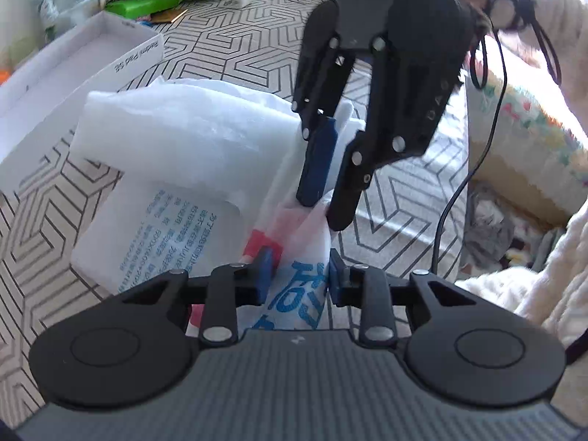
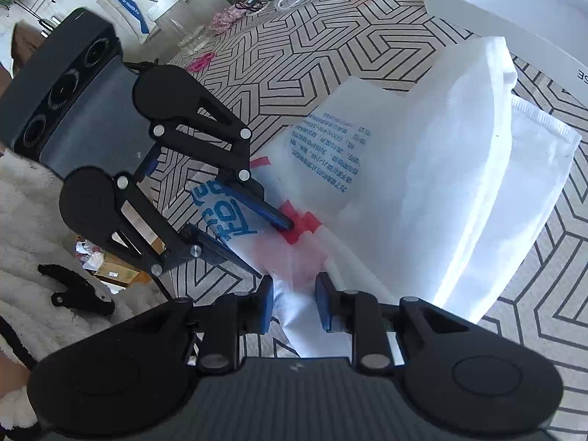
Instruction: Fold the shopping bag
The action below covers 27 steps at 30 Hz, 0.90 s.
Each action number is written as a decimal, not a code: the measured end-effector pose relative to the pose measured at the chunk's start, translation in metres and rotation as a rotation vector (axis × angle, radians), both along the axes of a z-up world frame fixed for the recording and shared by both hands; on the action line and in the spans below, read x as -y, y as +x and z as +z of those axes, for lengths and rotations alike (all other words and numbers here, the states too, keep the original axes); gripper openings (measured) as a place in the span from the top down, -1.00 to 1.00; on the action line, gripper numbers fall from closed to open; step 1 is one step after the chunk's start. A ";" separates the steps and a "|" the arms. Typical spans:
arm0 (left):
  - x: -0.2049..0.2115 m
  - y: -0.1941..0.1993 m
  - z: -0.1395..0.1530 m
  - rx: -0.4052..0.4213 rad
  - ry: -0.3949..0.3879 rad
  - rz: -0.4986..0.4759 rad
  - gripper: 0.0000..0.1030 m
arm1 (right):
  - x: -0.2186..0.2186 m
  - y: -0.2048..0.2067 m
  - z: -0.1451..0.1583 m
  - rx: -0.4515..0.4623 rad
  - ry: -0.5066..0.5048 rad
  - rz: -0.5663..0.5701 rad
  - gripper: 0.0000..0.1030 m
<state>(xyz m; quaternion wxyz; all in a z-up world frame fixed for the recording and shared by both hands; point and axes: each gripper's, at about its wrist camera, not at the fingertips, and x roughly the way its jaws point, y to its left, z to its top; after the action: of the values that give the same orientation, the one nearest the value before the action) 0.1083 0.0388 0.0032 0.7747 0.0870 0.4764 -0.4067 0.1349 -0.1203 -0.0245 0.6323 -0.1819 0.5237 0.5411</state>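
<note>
Left gripper (image 1: pixel 300 273) clamped on the white plastic shopping bag's (image 1: pixel 176 154) bunched printed end; right gripper (image 2: pixel 294 303) pinching the same twisted strip just beyond; bag body lies folded on geometric-pattern tablecloth (image 1: pixel 235 47), white cardboard box (image 1: pixel 73 62) behind

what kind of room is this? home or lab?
Likely a home, not a lab: a patterned cloth covers a table cluttered with a white box and a drinking glass, and a floral bedcover lies beside it. The bag is a plastic shopping bag.
</note>
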 end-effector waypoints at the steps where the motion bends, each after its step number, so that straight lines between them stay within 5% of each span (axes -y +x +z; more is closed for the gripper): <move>1: -0.004 0.000 -0.001 -0.022 -0.021 0.017 0.49 | 0.002 -0.004 0.000 0.025 0.013 0.014 0.54; 8: -0.027 0.020 -0.017 -0.224 -0.152 0.138 0.51 | 0.033 -0.038 0.005 0.250 0.067 0.117 0.52; 14: -0.049 0.039 -0.034 -0.384 -0.288 0.179 0.49 | 0.053 -0.076 -0.004 0.580 0.079 0.201 0.50; 16: -0.059 0.045 -0.043 -0.450 -0.350 0.211 0.49 | 0.050 -0.078 -0.009 0.616 0.079 0.183 0.47; 18: -0.060 0.043 -0.043 -0.445 -0.360 0.220 0.49 | 0.047 -0.064 -0.008 0.525 0.093 0.102 0.50; 23: -0.064 0.036 -0.039 -0.422 -0.363 0.251 0.50 | 0.058 0.017 -0.004 -0.024 0.143 -0.270 0.55; 27: -0.080 0.037 -0.040 -0.443 -0.389 0.294 0.48 | 0.052 0.042 -0.008 -0.192 0.107 -0.365 0.60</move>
<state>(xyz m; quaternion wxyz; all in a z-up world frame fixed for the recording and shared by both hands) 0.1457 0.1184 -0.0373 0.7046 -0.2228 0.5544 -0.3828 0.1769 -0.1722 -0.0328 0.6756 0.0020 0.5766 0.4595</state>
